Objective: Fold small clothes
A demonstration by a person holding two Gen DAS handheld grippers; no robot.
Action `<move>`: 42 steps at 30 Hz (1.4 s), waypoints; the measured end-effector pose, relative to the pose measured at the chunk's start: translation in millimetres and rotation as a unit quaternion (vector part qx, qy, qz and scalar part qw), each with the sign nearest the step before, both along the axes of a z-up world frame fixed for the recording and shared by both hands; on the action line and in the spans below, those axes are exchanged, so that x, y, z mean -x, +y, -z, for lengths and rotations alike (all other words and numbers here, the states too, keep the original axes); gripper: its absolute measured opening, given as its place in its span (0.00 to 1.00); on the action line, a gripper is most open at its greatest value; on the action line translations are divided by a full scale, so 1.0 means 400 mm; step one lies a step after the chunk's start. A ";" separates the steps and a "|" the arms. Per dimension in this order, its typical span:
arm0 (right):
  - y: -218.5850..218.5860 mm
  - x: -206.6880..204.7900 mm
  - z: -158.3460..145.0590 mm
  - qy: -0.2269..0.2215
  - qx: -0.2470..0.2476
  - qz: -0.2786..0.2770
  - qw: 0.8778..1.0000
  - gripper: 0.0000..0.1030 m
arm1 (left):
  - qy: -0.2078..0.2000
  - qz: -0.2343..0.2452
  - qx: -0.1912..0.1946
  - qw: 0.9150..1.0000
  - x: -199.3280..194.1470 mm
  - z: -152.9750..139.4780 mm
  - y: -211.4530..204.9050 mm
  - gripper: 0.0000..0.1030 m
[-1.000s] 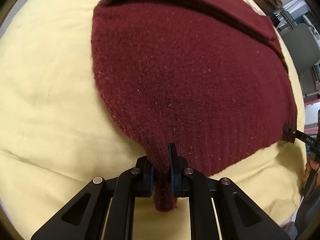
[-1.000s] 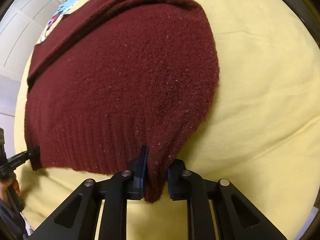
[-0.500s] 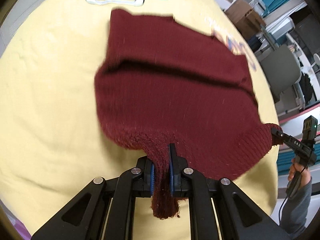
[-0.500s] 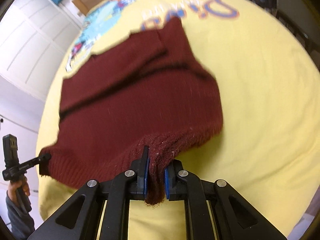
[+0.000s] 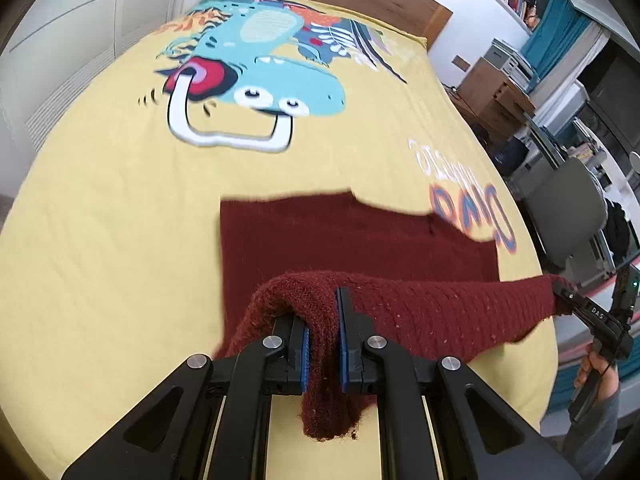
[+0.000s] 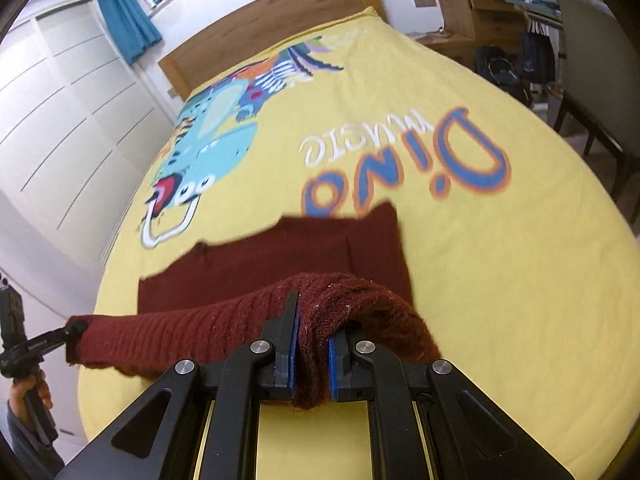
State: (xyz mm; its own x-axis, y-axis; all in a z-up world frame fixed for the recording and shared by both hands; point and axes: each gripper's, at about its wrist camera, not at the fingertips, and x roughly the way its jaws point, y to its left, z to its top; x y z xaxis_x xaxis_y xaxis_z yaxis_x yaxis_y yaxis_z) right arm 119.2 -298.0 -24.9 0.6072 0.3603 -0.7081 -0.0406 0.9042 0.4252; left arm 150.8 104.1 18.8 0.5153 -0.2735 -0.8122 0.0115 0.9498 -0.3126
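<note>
Over the bed's (image 5: 100, 240) near edge, both claws (image 5: 322, 336) (image 6: 310, 344) pinch the sweater's (image 5: 360, 240) hem; uneven lift could skew my fold.

The sweater (image 5: 360, 240) is dark maroon, ribbed along its hem. The bedspread (image 5: 100, 240) is yellow, printed at 12 o'clock with a turquoise dinosaur (image 5: 260, 68) with a red nose and white ring, and at 3 o'clock with blue, orange-edged lettering (image 6: 404, 184). Each hand-held gripper (image 5: 322, 344) is black with blue pads (image 6: 294, 352). The curtain (image 6: 124, 12) is teal, the headboard (image 6: 272, 28) wood-brown.
</note>
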 end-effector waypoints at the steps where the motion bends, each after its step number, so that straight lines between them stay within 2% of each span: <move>1: 0.007 -0.038 -0.001 0.002 0.003 0.001 1.000 0.10 | 0.002 -0.002 -0.004 1.000 -0.032 0.006 0.000 0.09; 7: 0.030 -0.185 0.043 0.038 0.036 0.001 0.999 0.10 | 0.032 -0.010 -0.029 0.999 -0.155 0.092 0.017 0.09; 14: 0.070 -0.294 0.168 0.098 0.068 -0.008 0.993 0.11 | 0.062 -0.020 -0.058 0.996 -0.226 0.225 0.019 0.10; 19: 0.084 -0.323 0.199 0.107 0.082 -0.010 0.991 0.19 | 0.070 -0.026 -0.076 0.994 -0.234 0.233 0.016 0.13; 21: 0.082 -0.323 0.194 0.104 0.082 -0.008 0.991 0.25 | 0.066 -0.028 -0.078 0.994 -0.233 0.217 0.014 0.22; 22: 0.080 -0.322 0.187 0.099 0.083 -0.005 0.992 0.40 | 0.060 -0.028 -0.073 0.995 -0.232 0.205 0.014 0.36; 23: 0.079 -0.320 0.179 0.094 0.091 -0.001 0.991 0.68 | 0.055 -0.030 -0.072 0.995 -0.229 0.193 0.013 0.61; 24: 0.078 -0.320 0.170 0.089 0.100 0.003 0.991 0.76 | 0.044 -0.038 -0.084 0.995 -0.226 0.174 0.012 0.74; 25: 0.076 -0.318 0.154 0.079 0.109 0.006 0.991 0.79 | 0.027 -0.042 -0.095 0.994 -0.222 0.153 0.011 0.85; 28: 0.071 -0.313 0.116 0.064 0.108 0.004 0.992 0.79 | 0.008 -0.043 -0.101 0.994 -0.214 0.106 0.010 0.87; 29: 0.073 -0.310 0.106 0.061 0.111 0.002 0.992 0.79 | 0.006 -0.040 -0.100 0.994 -0.211 0.097 0.008 0.95; 30: 0.078 -0.305 0.095 0.056 0.117 -0.003 0.992 0.79 | 0.004 -0.037 -0.100 0.994 -0.207 0.090 0.004 0.98; 33: 0.108 -0.292 0.089 0.059 0.131 -0.031 0.989 0.79 | 0.004 -0.023 -0.122 0.992 -0.188 0.089 -0.026 0.99; 37: 0.171 -0.266 0.133 0.078 0.145 -0.071 0.984 0.79 | 0.030 0.013 -0.147 0.989 -0.156 0.147 -0.096 0.99; 42: 0.227 -0.239 0.219 0.108 0.168 -0.098 0.975 0.78 | 0.056 0.036 -0.168 0.984 -0.129 0.243 -0.143 0.97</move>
State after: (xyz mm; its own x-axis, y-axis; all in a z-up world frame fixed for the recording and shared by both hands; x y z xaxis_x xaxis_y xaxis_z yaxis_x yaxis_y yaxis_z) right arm 214.8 -207.2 -112.3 0.3741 0.1797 -0.9098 -0.1691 0.9778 0.1236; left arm 202.3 47.1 -78.5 0.4064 -0.0134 -0.9136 0.0662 0.9977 0.0148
